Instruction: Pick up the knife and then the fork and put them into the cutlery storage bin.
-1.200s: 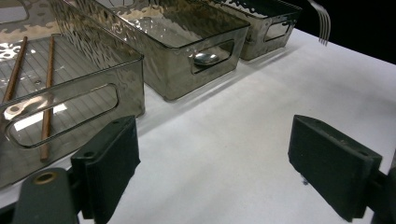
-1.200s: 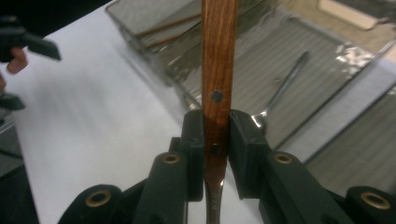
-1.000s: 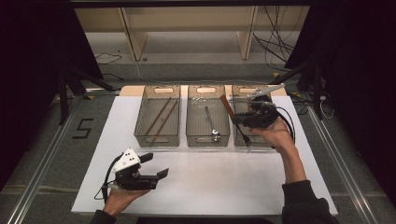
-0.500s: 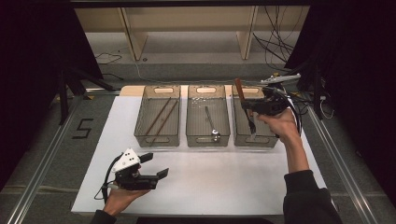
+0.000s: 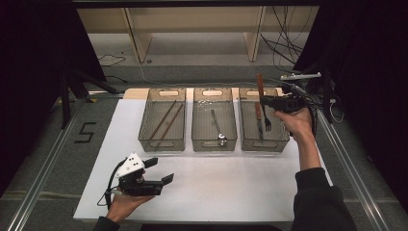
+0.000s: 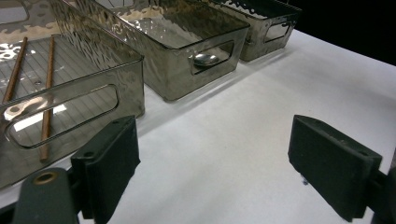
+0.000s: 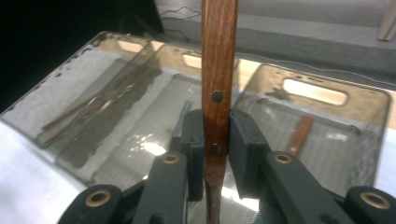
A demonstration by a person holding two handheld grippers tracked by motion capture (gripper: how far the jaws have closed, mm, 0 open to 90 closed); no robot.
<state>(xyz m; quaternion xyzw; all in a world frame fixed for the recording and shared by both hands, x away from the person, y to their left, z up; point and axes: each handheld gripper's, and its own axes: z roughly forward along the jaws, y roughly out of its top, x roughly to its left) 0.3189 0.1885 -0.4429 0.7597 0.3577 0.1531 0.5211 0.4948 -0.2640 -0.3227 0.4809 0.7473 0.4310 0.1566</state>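
Overhead, the right gripper [image 5: 267, 103] is pinching the wooden handle of a fork [image 7: 218, 79] between its two black jaws, which are pressing on either side of the handle just below its dark rivet. The fork is hanging upright above the right-hand bin [image 5: 250, 136], its handle pointing up and its tines [image 5: 267, 124] dangling down over the bin's interior, where another wooden-handled utensil [image 5: 258, 115] is lying on the floor. Beside it, the middle bin [image 5: 201, 137] is holding a metal spoon [image 5: 217, 128], and the left bin [image 5: 150, 137] is holding a pair of brown chopsticks [image 5: 166, 120]. Nearer the person, the left gripper [image 5: 159, 173] is resting in the left hand over the white table [image 5: 231, 192], its jaws spread wide apart with nothing between them, pointing toward the bins.
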